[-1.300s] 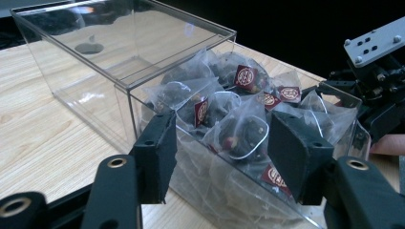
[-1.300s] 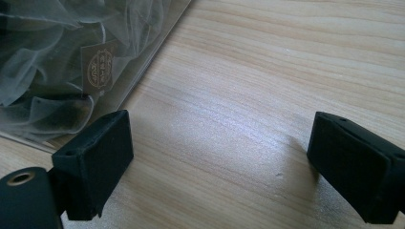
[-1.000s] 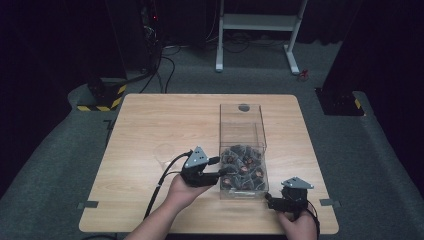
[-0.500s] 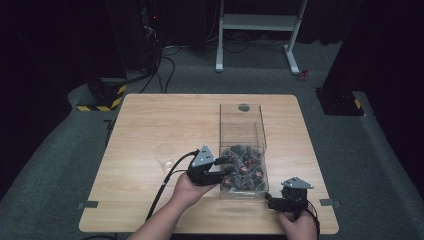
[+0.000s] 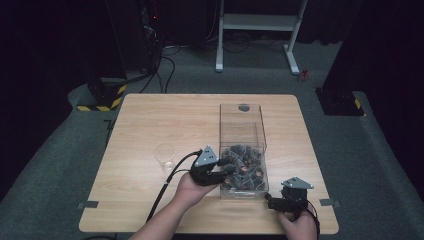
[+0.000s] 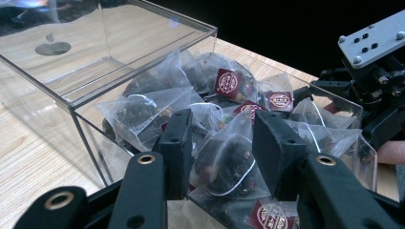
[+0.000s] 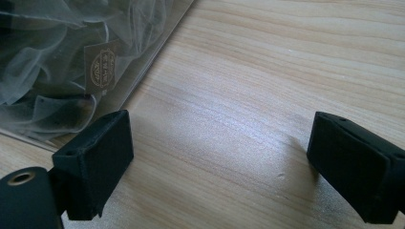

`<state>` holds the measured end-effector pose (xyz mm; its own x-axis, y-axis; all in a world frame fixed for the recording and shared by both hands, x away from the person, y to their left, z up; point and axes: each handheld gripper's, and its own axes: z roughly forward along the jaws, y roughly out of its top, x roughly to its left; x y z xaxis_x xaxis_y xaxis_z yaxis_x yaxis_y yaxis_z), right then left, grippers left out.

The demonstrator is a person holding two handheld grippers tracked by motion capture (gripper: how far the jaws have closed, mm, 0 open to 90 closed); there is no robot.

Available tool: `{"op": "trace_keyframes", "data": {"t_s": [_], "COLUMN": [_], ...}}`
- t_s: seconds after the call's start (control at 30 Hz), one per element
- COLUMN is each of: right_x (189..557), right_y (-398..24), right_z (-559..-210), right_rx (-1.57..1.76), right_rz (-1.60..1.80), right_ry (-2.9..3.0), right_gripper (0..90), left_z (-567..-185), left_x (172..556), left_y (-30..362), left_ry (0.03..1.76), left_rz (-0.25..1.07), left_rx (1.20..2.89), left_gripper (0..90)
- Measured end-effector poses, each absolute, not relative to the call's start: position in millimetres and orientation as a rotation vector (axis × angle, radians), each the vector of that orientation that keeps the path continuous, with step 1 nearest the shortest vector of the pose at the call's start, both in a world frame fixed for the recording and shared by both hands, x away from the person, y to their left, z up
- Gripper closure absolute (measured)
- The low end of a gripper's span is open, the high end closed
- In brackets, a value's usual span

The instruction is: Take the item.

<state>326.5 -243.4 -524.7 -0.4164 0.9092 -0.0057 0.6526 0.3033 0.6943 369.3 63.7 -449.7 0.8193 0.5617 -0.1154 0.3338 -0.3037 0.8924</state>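
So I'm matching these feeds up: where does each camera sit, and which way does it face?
High view: above the person's side of the table, looking forward and down; both forearms show.
Left gripper view: on the left gripper, facing the clear box; jaws either side of a tea bag.
Right gripper view: on the right gripper, jaws wide over bare wood.
Shared: box of tea bags.

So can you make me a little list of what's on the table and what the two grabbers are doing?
table: wooden
box: clear, open on top, tea bags piled at its near end
cup: clear, upright, left of the box, apart from it
left gripper: in the box, jaws either side of a tea bag; they have just been closing, and full pinch is hard to tell
right gripper: open, nothing between the jaws, over bare wood beside the box
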Motion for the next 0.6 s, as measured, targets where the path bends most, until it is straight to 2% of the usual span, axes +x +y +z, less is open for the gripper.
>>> {"op": "trace_keyframes", "data": {"t_s": [0.37,0.6], "right_x": [326.5,326.5], "right_y": [-243.3,-243.3], "right_z": [-524.7,-524.7], "right_rx": [1.393,1.393], "right_rz": [0.875,0.875], "right_ry": [2.179,2.179], "right_gripper": [8.2,8.2], "left_z": [-453.3,-455.2], "left_x": [368.6,366.7], "left_y": [63.3,64.8], "left_ry": [0.660,0.634], "left_rz": [0.263,0.270], "left_rx": [1.931,1.930], "left_gripper": [66.0,85.6]}}
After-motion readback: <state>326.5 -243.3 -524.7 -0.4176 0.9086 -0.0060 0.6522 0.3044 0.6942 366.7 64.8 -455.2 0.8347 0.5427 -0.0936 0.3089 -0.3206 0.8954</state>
